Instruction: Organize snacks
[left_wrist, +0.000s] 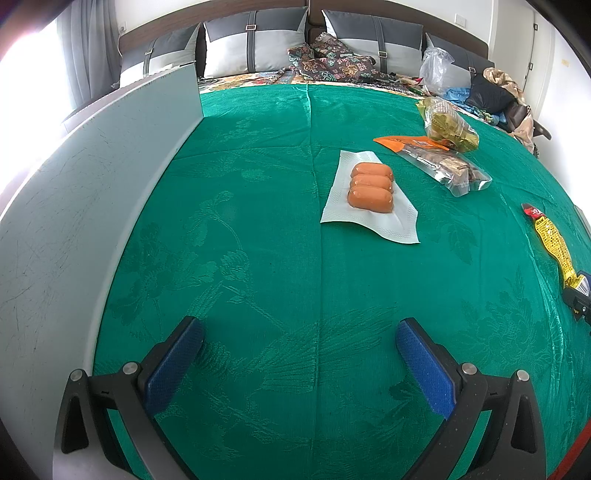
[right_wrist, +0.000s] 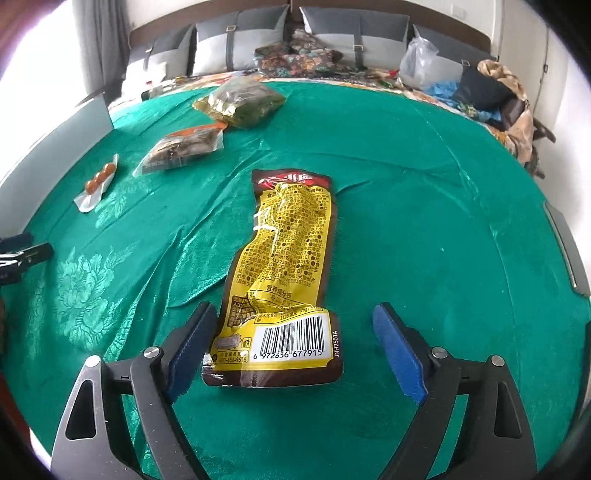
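On the green cloth (right_wrist: 424, 221), four snack packs lie, left to right in the right wrist view: one sausage pack (right_wrist: 98, 182), one clear pack of brown pieces (right_wrist: 181, 149), one olive-green pack (right_wrist: 242, 99), one yellow packet (right_wrist: 284, 258) nearest the front edge. Right gripper (right_wrist: 295, 343) stands wide, straddling the packet's barcode end without pinching it. Left gripper (left_wrist: 299, 363) gapes empty. Seemingly the packet is just placed; next calls for choosing another pack.

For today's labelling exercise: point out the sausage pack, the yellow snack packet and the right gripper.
sausage pack (left_wrist: 370, 187): left wrist view, on the middle sausage.
yellow snack packet (right_wrist: 288, 236): right wrist view, on its yellow printed middle.
right gripper (right_wrist: 295, 347): right wrist view, midway between the open fingertips.
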